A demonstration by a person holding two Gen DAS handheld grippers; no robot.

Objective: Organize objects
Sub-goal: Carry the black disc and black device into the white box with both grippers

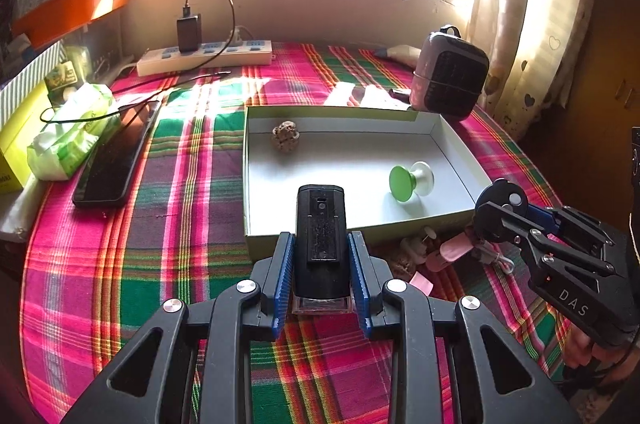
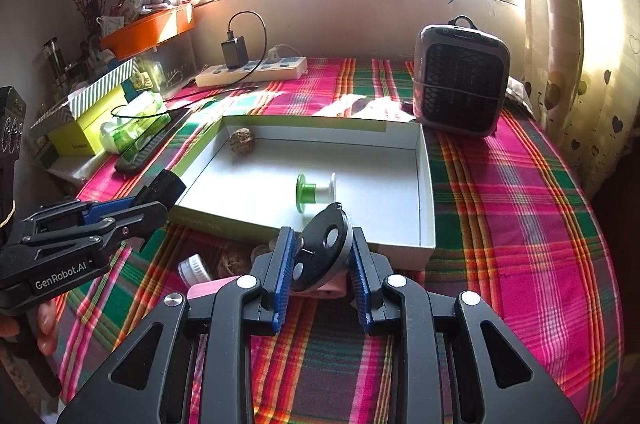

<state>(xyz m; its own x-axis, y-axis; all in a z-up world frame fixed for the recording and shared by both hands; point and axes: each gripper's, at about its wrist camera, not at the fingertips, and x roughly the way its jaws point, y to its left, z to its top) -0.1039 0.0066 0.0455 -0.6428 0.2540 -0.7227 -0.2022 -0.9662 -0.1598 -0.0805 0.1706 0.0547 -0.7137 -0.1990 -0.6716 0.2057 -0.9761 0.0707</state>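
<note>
Both grippers carry one thing each, just before the near wall of the white box on the counter. The left gripper pinches a black rectangular device with a clear base. The right gripper pinches a black round disc with two pale spots, held tilted. I judge the step is carrying them to the box; next each must pass over the wall and be let go on free floor, away from the green-and-white spool and the brown nut inside.
</note>
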